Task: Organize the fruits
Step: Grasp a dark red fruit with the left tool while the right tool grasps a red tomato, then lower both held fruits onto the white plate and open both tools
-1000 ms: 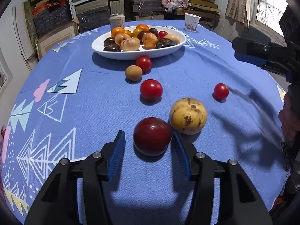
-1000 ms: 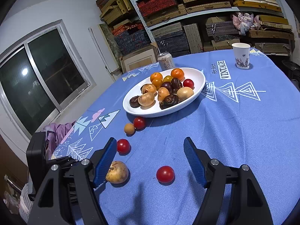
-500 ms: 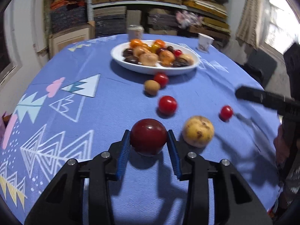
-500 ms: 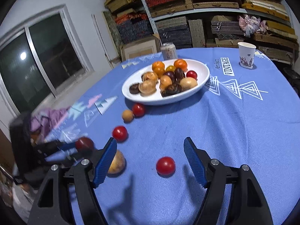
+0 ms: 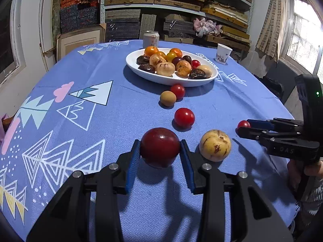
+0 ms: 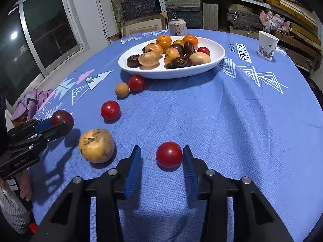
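Observation:
My left gripper (image 5: pixel 159 144) is shut on a dark red round fruit (image 5: pixel 159 149), held just above the blue cloth; the right wrist view shows the same fruit (image 6: pixel 63 119) at far left. My right gripper (image 6: pixel 162 150) is closing around a small red tomato (image 6: pixel 169 154). Its right pad touches the tomato and its left pad stands apart from it. A white oval plate (image 5: pixel 171 80) piled with several fruits sits at the back. A spotted yellow fruit (image 5: pixel 215 146), a red tomato (image 5: pixel 184 117), a tan fruit (image 5: pixel 168 98) and another tomato (image 5: pixel 177 90) lie loose on the cloth.
A drink can (image 5: pixel 151 39) stands behind the plate and a paper cup (image 5: pixel 224 53) stands to its right. Shelves with stacked boxes fill the back wall. A purple cloth (image 6: pixel 30 102) hangs beyond the table's left edge. A person's hand holds each gripper handle.
My left gripper shut on the dark red fruit and raised it a little. My right gripper came down over the small tomato and its jaws narrowed.

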Demonstrator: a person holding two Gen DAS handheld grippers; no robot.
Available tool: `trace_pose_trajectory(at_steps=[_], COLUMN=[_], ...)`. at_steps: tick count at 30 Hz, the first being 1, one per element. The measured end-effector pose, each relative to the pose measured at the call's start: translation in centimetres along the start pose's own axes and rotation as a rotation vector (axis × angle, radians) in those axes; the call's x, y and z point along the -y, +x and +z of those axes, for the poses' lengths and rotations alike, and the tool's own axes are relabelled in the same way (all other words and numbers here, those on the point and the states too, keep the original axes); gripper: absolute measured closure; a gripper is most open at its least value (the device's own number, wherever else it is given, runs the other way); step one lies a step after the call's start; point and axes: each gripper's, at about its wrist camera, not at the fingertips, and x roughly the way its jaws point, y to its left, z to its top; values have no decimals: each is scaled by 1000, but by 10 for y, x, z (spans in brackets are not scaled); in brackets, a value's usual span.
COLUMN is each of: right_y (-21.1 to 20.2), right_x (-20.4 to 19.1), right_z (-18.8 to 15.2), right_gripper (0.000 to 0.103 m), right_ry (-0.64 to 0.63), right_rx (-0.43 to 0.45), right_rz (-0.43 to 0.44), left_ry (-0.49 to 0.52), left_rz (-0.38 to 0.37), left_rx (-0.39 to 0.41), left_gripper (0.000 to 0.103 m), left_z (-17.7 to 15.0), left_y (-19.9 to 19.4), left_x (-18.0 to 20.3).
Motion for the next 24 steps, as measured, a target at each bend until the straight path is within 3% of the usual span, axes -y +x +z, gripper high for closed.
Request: trace_pose_trajectory(at_steps=[4,9,18,24], right_y=[3,7,6,-10], right_x=[0,2,3,-11], right_z=[1,1,0,10], right_gripper=[61,76,76,77], right_ry=[0,13,6,-53], right_rx=[-13,-32,-28,67], right_rz=[-5,-16,-25,-21], left_ry=[1,4,11,7], left_rz=[0,0,27,23], left_rx=[0,-8,-19,-30], left_gripper=[64,64,64,64], left_z=[0,-1,0,28], left_y=[0,0,4,15], left_x=[0,1,3,2])
